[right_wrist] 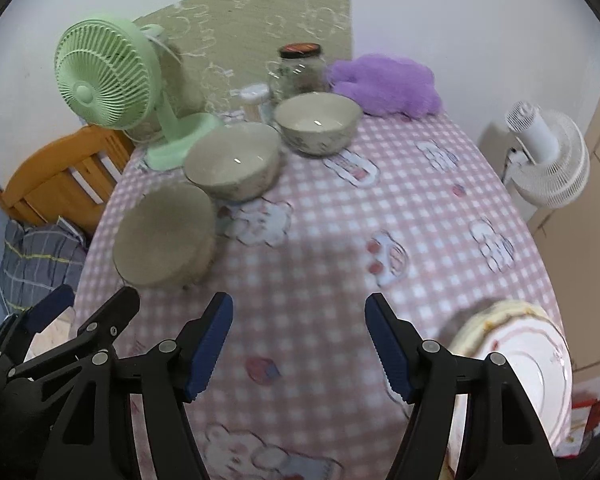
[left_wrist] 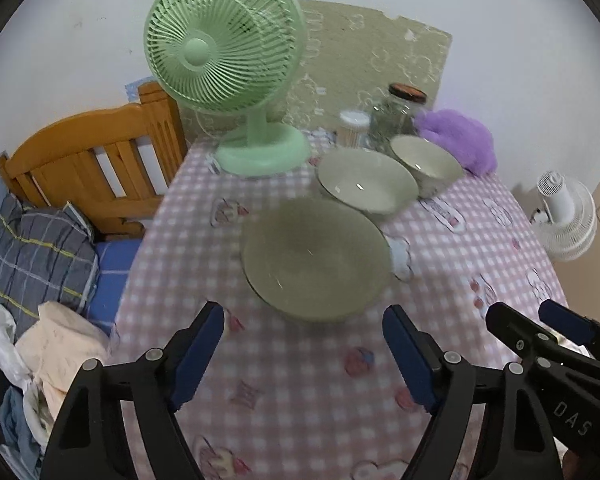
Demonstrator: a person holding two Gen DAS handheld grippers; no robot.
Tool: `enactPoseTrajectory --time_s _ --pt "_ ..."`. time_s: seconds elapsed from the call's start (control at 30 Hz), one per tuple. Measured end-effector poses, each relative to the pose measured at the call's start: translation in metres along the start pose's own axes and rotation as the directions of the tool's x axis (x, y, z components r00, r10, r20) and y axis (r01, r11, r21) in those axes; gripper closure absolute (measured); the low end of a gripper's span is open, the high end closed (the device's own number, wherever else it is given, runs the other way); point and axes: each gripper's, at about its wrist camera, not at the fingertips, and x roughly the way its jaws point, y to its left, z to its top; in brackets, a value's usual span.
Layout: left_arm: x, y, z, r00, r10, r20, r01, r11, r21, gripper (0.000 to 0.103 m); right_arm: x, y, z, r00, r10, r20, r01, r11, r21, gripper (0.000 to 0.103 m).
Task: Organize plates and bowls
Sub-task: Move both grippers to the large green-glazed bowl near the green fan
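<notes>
Three bowls (right_wrist: 232, 162) in a diagonal row, rims upward; both tongs (left_wrist: 304, 356) (right_wrist: 299, 344) released, empty.

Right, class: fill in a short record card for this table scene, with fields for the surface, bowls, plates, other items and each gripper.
surface: table with pink checked cloth
bowls: three in a row, near bowl, middle bowl, far bowl
plates: stack of plates at the table's near right edge
other items: green fan, glass jar, purple plush
left gripper: open, nothing between the jaws
right gripper: open, nothing between the jaws
</notes>
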Motion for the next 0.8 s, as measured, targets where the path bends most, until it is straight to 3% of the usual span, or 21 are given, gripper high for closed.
enactPoseTrajectory --time_s 0.13,0.3,0.5,0.8 --pt "0.017 0.012 0.015 1.0 0.027 0.005 -0.027 1.0 -0.007 0.022 0.013 0.017 0.02 1.0 0.006 0.023 -0.006 1.0 -0.024 0.031" --pt "0.046 0.022 0.028 0.998 0.059 -0.022 -0.06 0.998 -0.01 0.032 0.04 0.032 0.042 1.0 0.025 0.018 -0.025 0.999 -0.03 0.031" --pt "0.071 0.023 0.033 0.997 0.059 -0.04 -0.059 0.998 0.004 0.038 0.071 0.045 0.06 0.998 0.058 0.013 -0.057 0.998 -0.04 0.032" --pt "0.105 0.03 0.035 0.993 0.078 -0.085 -0.08 0.997 -0.022 0.056 0.113 0.059 0.069 0.997 0.063 -0.044 -0.066 0.996 -0.058 0.054"
